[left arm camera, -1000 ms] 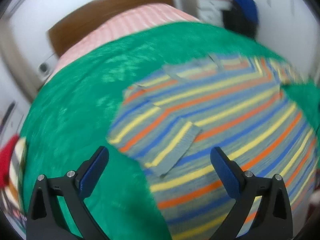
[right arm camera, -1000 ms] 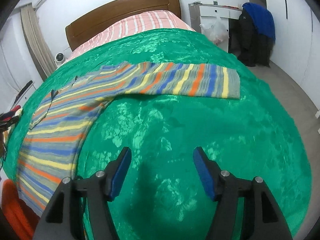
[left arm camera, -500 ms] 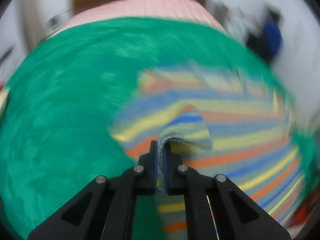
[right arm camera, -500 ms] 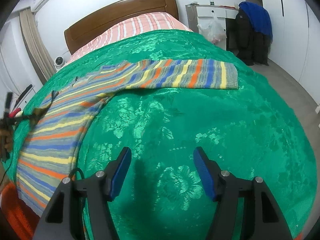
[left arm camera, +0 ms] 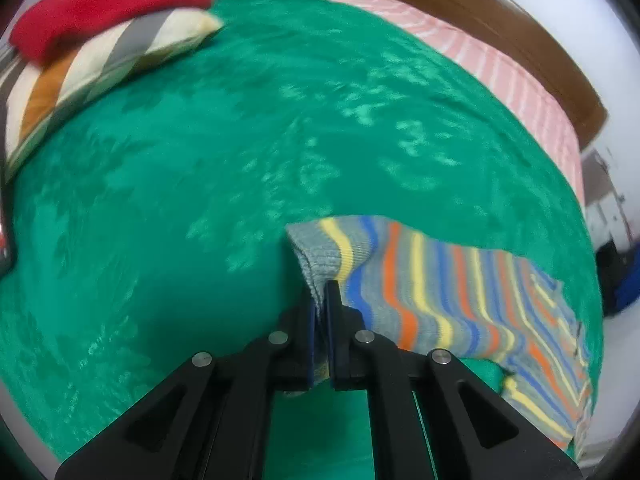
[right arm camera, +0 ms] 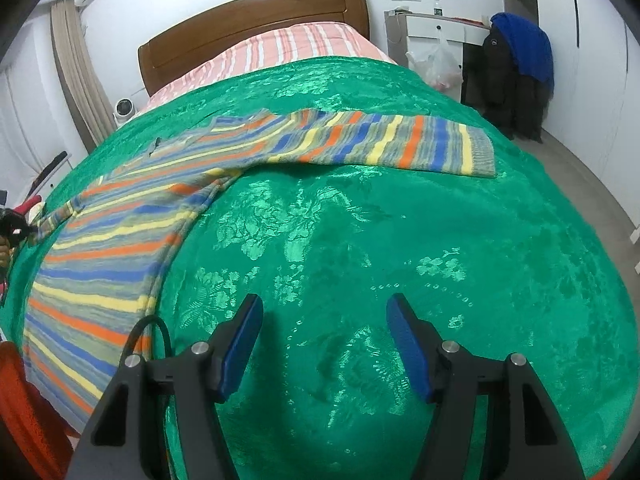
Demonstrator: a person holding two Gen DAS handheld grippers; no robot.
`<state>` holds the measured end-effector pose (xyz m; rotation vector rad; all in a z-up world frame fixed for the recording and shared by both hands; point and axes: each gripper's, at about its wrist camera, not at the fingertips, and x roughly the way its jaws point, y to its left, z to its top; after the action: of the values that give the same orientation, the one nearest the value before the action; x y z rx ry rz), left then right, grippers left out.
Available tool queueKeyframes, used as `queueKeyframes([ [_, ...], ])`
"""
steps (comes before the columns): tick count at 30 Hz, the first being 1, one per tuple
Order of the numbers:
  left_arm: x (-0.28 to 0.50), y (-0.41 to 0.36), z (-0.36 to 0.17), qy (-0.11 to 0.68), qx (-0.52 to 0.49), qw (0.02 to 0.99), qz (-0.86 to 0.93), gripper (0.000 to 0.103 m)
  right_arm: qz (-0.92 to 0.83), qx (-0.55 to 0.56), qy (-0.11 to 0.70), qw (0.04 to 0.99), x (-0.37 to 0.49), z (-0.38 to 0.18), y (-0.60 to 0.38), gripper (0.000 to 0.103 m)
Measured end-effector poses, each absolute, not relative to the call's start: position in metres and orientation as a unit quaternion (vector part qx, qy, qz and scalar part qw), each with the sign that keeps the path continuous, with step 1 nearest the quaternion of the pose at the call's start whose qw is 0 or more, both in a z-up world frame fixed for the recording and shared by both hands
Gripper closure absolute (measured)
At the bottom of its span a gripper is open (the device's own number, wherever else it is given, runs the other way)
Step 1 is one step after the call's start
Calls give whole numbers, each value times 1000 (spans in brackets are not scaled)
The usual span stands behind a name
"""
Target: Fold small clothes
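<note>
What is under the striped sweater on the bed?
The striped sweater lies spread on the green bedspread, which shows all around it. Its sleeve cuff is pinched in the left gripper. Whatever lies beneath the sweater's body is covered.

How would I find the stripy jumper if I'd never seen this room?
Look at the big bed with the shiny green cover. The jumper lies flat on the cover's left side, one sleeve stretched out to the right. It is the only thing on the cover with grey, yellow, orange and blue stripes.
</note>
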<state>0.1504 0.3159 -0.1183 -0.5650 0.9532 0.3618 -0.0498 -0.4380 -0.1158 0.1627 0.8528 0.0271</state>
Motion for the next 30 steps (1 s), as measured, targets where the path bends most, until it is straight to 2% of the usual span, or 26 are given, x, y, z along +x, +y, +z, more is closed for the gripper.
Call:
queueKeyframes([
  [5, 152, 326, -135, 463, -266, 826, 182, 101, 12, 78, 417, 906, -49, -119, -438, 38],
  [9, 143, 343, -132, 459, -309, 816, 169, 92, 12, 78, 417, 906, -48, -120, -439, 38],
  [12, 125, 355, -126, 432, -349, 821, 131, 57, 12, 79, 416, 906, -47, -120, -438, 37],
  [13, 120, 355, -124, 426, -351, 825, 118, 55, 12, 79, 416, 906, -47, -121, -438, 37],
  [18, 125, 327, -138, 460, -324, 825, 60, 57, 11, 72, 416, 907, -43, -124, -433, 32],
  [19, 127, 320, -142, 466, -308, 827, 62, 82, 11, 70, 416, 907, -43, -124, -432, 32],
  [20, 131, 310, -146, 483, -281, 827, 70, 99, 10, 68, 416, 907, -43, -124, -432, 32],
  [24, 126, 303, -137, 502, -209, 833, 104, 98, 10, 68, 417, 906, -44, -123, -433, 32],
  [28, 121, 316, -139, 502, -206, 834, 104, 98, 6, 60, 418, 906, -43, -124, -431, 31],
  [29, 122, 313, -139, 499, -198, 837, 103, 97, 5, 56, 419, 906, -42, -125, -430, 30],
  [30, 121, 308, -137, 493, -190, 843, 100, 92, 4, 55, 419, 906, -41, -124, -429, 30],
])
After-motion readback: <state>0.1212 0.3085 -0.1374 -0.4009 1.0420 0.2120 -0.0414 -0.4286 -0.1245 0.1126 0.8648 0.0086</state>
